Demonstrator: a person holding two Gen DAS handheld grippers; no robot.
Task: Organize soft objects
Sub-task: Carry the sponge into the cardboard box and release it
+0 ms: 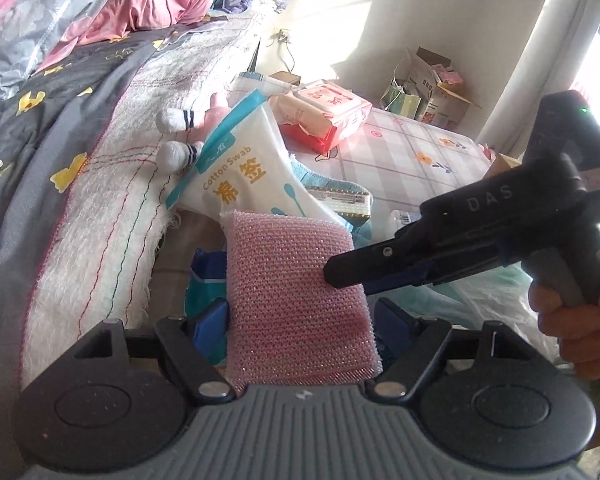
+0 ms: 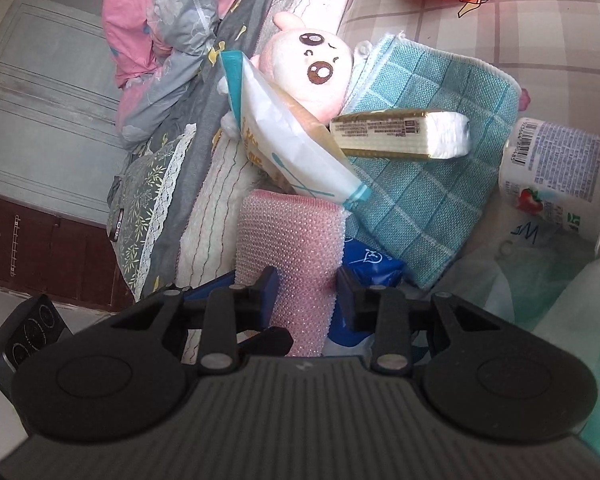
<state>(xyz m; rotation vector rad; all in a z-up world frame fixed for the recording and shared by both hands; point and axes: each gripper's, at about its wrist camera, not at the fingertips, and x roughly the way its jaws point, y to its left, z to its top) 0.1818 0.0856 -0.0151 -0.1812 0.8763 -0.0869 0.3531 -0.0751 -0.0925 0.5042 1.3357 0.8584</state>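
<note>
A pink mesh sponge stands between the fingers of both grippers. My left gripper has its blue pads on both sides of the sponge's near end, apparently closed on it. My right gripper comes in from the right and pinches the sponge's right edge. In the right wrist view the sponge sits between my right gripper's pads. A cotton swab bag, a pink plush toy, a teal cloth and a tissue pack lie behind it.
A white towel and grey quilt lie on the left. A red-pink wipes pack lies on the checked sheet. A blue packet lies under the sponge. A yogurt cup lies at right. Cardboard boxes stand by the wall.
</note>
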